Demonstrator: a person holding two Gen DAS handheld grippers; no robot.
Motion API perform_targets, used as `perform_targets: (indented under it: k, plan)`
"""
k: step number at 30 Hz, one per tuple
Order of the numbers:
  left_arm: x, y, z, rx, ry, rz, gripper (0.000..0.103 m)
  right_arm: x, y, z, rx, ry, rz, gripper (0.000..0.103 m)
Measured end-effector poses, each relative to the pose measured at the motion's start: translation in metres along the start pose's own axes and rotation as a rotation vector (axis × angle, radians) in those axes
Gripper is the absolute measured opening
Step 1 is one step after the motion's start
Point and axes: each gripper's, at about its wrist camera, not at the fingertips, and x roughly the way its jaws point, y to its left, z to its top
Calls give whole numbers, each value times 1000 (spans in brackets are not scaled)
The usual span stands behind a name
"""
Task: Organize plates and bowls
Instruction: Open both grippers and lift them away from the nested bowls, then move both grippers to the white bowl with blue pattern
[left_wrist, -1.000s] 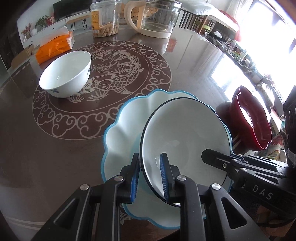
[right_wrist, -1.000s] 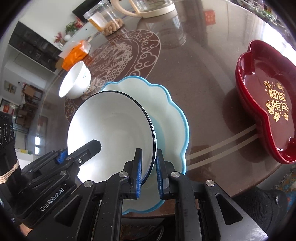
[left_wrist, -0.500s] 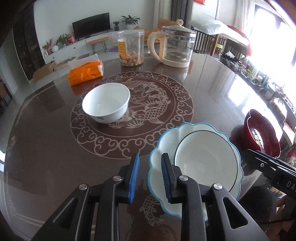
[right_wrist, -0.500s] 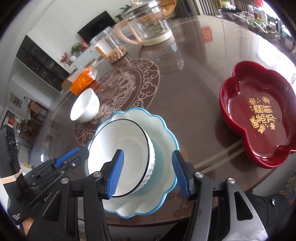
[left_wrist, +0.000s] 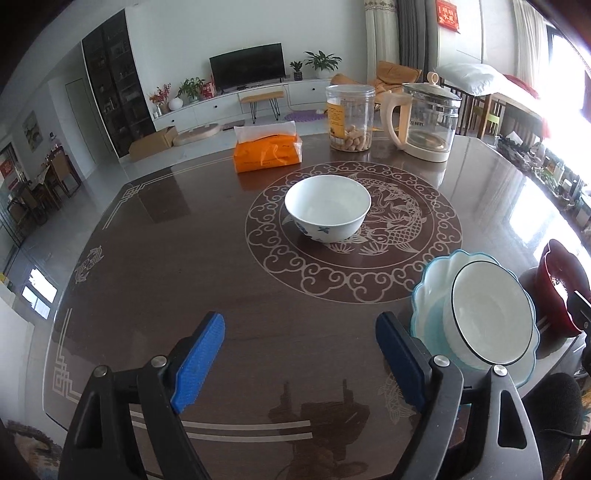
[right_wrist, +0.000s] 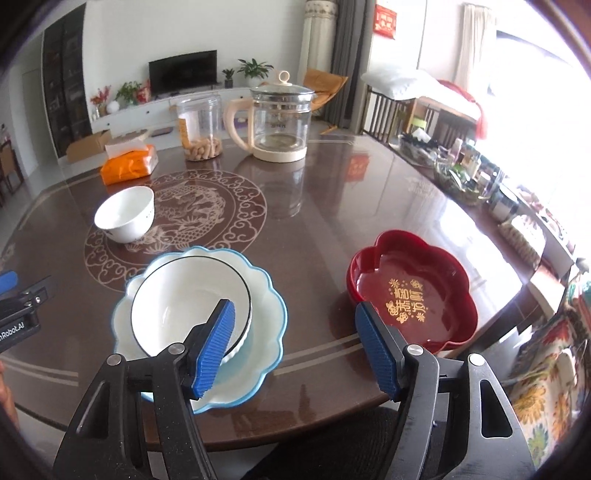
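A white black-rimmed bowl (right_wrist: 184, 299) (left_wrist: 487, 317) rests inside a scalloped blue-edged plate (right_wrist: 266, 325) (left_wrist: 428, 295) near the table's front edge. A smaller white bowl (left_wrist: 327, 206) (right_wrist: 125, 214) with blue marks stands on the dragon medallion. A red flower-shaped dish (right_wrist: 413, 288) (left_wrist: 557, 277) lies to the right. My left gripper (left_wrist: 301, 358) hovers over bare table left of the plate, its jaws opening with nothing between them. My right gripper (right_wrist: 295, 347) hangs above the gap between plate and red dish, jaws opening and empty.
At the back of the dark round table (left_wrist: 184, 258) stand an orange tissue pack (left_wrist: 267, 153), a clear jar of snacks (left_wrist: 349, 118) and a glass kettle (left_wrist: 424, 122). A cluttered sideboard (right_wrist: 480, 173) runs along the right.
Both grippers let go of the black-rimmed bowl, opened wide and lifted back. The bowl now rests in the blue-edged plate.
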Motion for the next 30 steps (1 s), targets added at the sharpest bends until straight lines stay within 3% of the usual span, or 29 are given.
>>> perform_targets:
  k: [15, 18, 21, 24, 30]
  plan:
    - [-22, 5, -3, 5, -80, 66, 84, -17, 7, 5, -19, -59, -57, 72]
    - [-37, 8, -5, -27, -148, 30, 84, -34, 2, 2, 28, -151, -43, 72]
    - [-52, 9, -9, -72, -226, -59, 84, -63, -9, -4, 124, -307, -9, 72]
    - [-67, 0, -11, -61, -273, -148, 84, -87, -16, -13, 192, -432, 33, 80]
    - [-91, -25, -11, 12, -339, -179, 84, -103, -5, -18, 127, -483, 20, 80]
